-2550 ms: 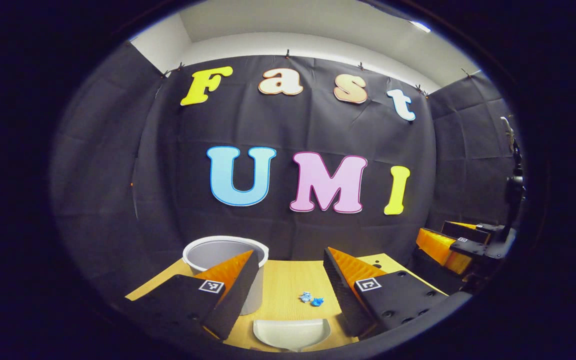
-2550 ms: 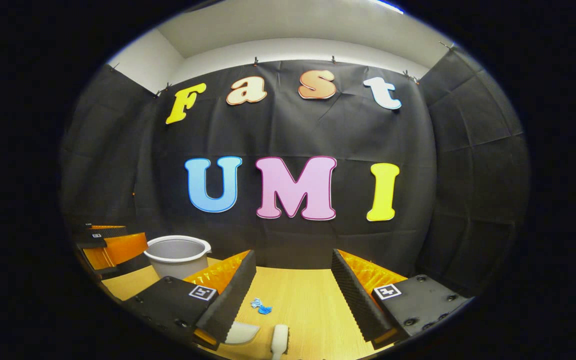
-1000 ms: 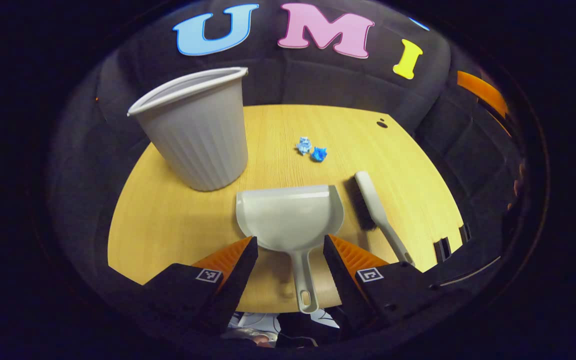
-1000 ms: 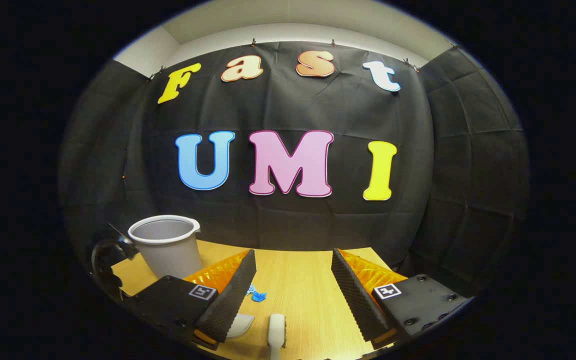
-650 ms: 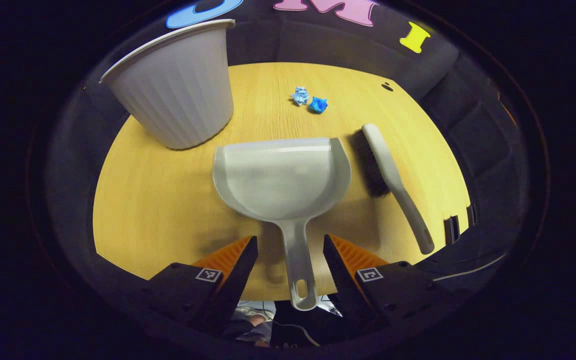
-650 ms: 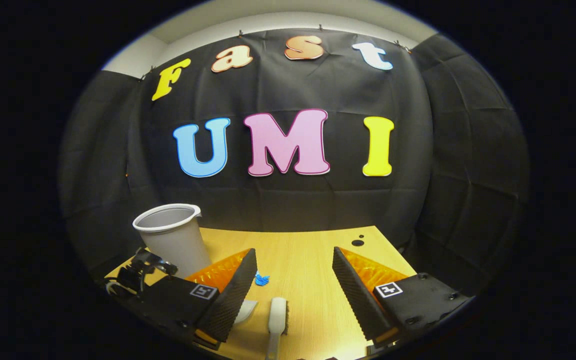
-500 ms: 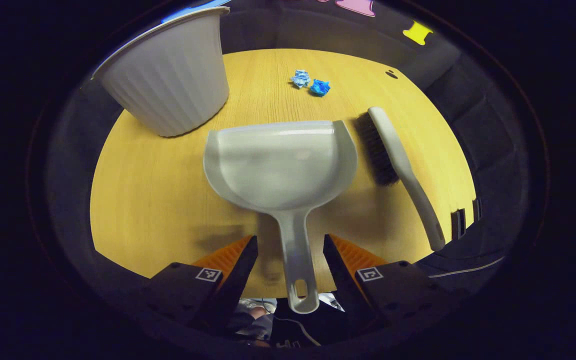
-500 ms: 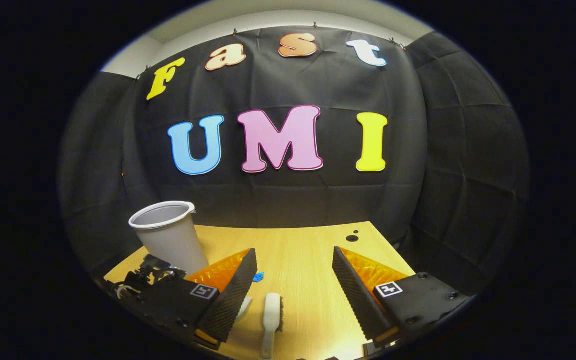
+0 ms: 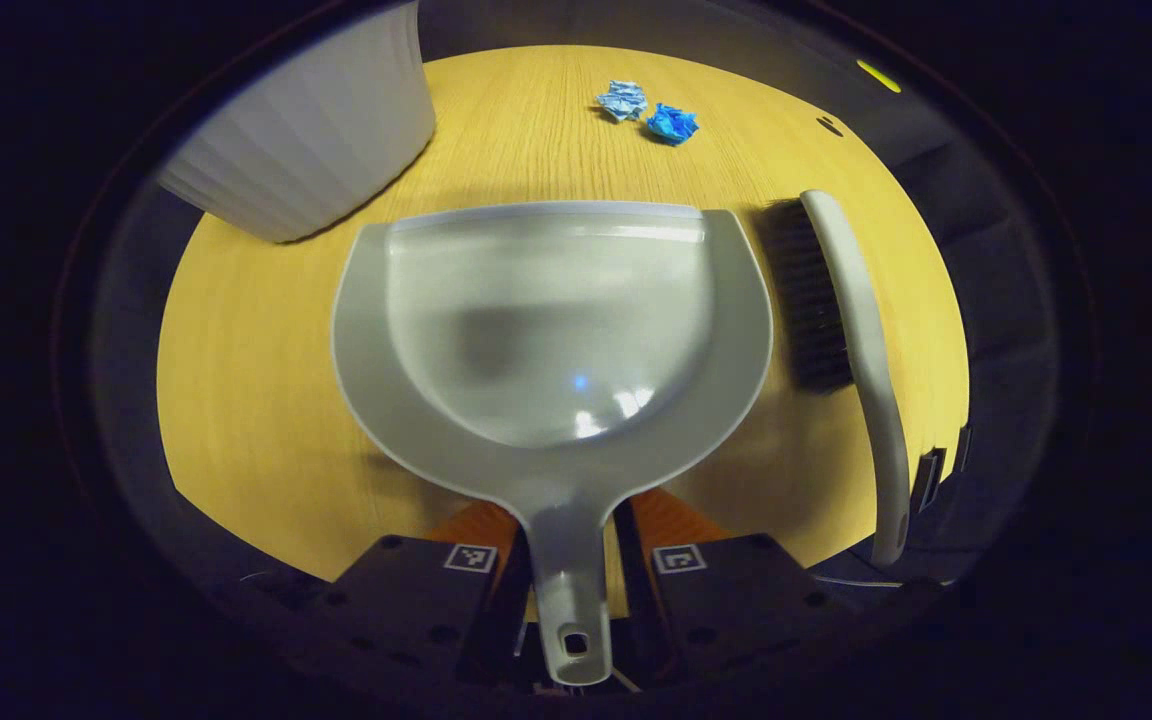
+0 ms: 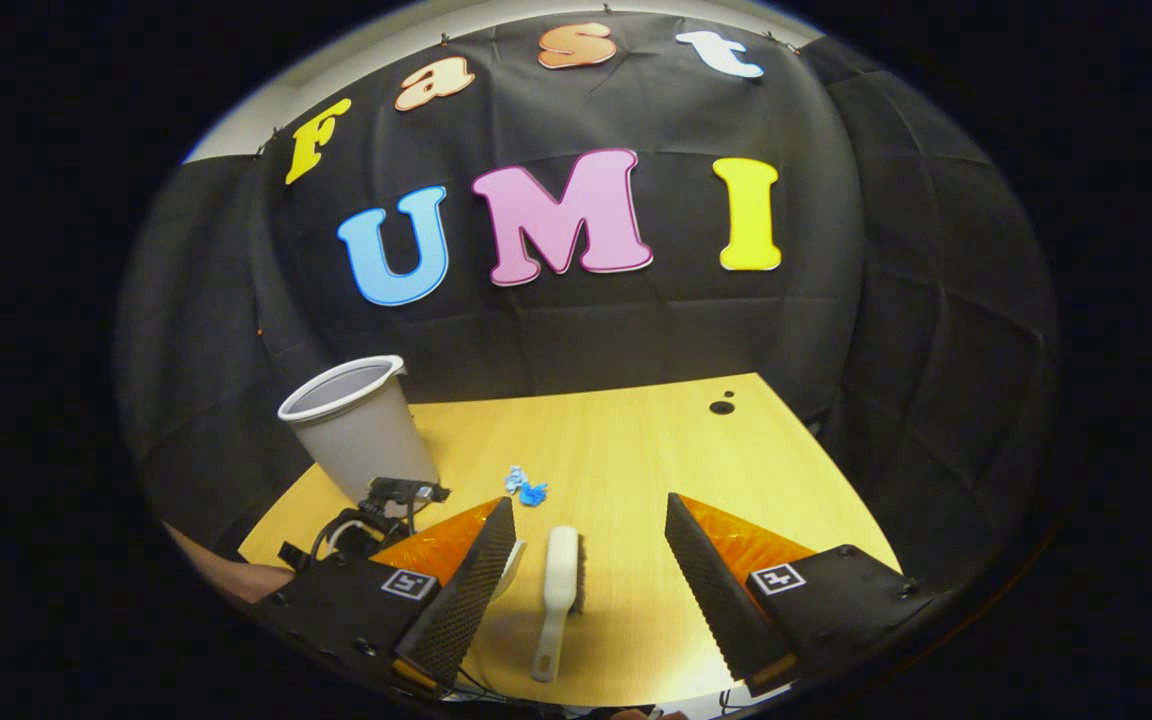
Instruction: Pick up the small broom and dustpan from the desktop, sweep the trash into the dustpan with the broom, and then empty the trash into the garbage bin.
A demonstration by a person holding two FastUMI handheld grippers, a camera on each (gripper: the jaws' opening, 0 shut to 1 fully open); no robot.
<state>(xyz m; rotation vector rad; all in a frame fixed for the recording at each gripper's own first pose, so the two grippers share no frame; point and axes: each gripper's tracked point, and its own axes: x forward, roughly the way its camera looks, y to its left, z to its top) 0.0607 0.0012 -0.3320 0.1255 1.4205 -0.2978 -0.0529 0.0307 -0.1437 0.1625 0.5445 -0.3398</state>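
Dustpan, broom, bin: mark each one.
dustpan [image 9: 546,310], left gripper view, middle of the pan.
broom [image 10: 560,565], right gripper view, back of the head.
bin [image 10: 361,440], right gripper view, side wall.

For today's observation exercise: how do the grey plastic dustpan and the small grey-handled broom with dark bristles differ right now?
The grey plastic dustpan is a wide, shallow scoop; the small grey-handled broom is long and narrow with dark bristles along one side. The dustpan's handle sits between the left gripper fingers, which have closed on it; the broom lies untouched, ahead of the open right gripper. Both are grey plastic and rest on the wooden desktop.
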